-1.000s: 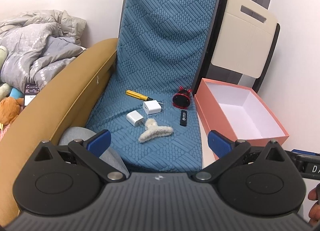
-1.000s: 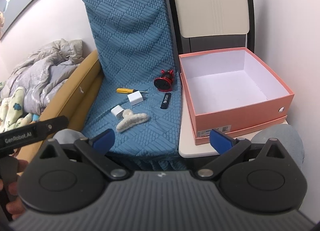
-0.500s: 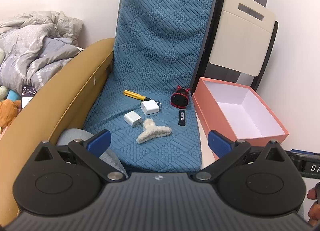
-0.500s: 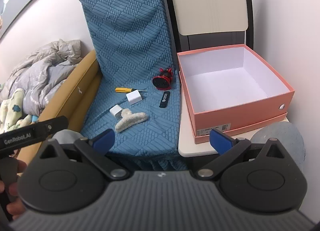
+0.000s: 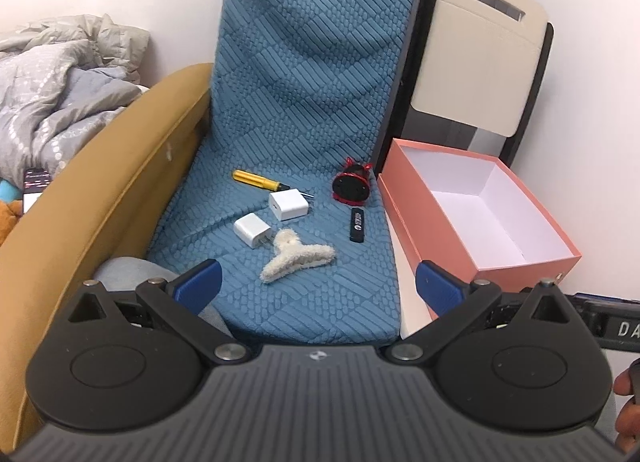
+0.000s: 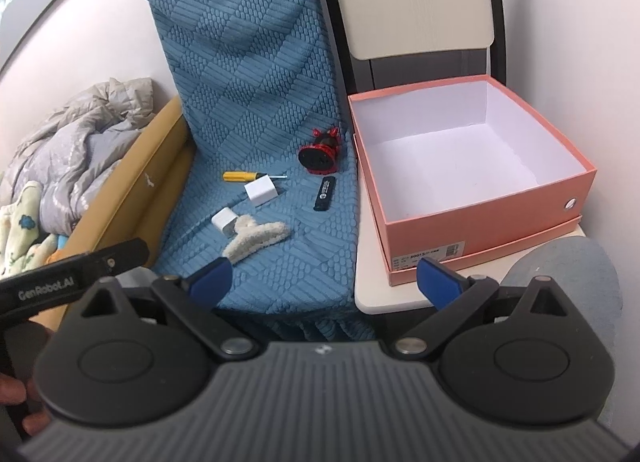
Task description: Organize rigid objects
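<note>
On the blue quilted mat (image 5: 312, 109) lie a yellow screwdriver (image 5: 256, 178), two white chargers (image 5: 289, 203) (image 5: 252, 229), a fuzzy cream hair claw (image 5: 297, 258), a black USB stick (image 5: 357, 224) and a red-and-black round gadget (image 5: 352, 185). An empty pink box (image 5: 476, 213) stands to their right. My left gripper (image 5: 316, 282) is open and empty, short of the hair claw. My right gripper (image 6: 324, 276) is open and empty, near the mat's front edge. The same items show in the right wrist view: hair claw (image 6: 256, 238), USB stick (image 6: 324, 193), box (image 6: 468, 169).
A tan padded bed rail (image 5: 92, 189) runs along the mat's left side, with grey bedding (image 5: 52, 101) and a phone (image 5: 34, 185) beyond it. A cream chair back (image 5: 480, 61) stands behind the box. A grey-blue cushion (image 6: 560, 282) lies at the right.
Both grippers have moved a little forward toward the mat. The objects and the box have not moved. Both grippers stay open.
</note>
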The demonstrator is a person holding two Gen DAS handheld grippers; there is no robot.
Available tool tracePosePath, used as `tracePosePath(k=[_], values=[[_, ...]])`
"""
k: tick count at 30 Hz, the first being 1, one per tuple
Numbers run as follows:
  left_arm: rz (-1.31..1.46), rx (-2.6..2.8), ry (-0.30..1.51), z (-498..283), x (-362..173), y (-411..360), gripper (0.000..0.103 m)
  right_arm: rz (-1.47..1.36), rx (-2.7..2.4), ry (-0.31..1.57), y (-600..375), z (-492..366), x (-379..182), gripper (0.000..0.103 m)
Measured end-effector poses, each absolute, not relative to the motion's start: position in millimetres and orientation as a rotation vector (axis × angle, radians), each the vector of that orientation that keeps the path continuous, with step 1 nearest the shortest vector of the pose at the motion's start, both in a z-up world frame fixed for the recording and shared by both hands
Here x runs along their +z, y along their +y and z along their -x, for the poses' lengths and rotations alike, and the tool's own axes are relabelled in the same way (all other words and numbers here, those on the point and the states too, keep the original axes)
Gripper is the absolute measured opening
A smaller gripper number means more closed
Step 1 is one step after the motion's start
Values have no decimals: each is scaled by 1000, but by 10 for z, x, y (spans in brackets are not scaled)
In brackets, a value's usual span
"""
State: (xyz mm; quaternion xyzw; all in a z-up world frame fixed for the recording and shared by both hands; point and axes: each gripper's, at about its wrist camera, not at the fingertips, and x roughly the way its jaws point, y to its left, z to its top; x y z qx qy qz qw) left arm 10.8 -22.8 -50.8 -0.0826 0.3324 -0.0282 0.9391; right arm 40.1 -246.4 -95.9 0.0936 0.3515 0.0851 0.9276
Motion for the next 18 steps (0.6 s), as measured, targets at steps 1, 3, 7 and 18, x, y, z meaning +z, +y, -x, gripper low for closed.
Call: tracePosePath(k=[1, 3, 7, 18], values=[[163, -62, 680, -152, -524, -235, 103, -192, 178, 725, -2458, -423, -978, 100], [154, -63, 682, -219, -566, -248, 103, -188, 178, 726, -2442, -486, -1013, 97], [151, -73, 703, -395, -687, -267, 103, -201, 173, 736, -2417, -643, -1082, 93], [153, -105, 735, -981, -1000, -273, 103, -192, 224, 718, -2313, -1138, -1250, 91]])
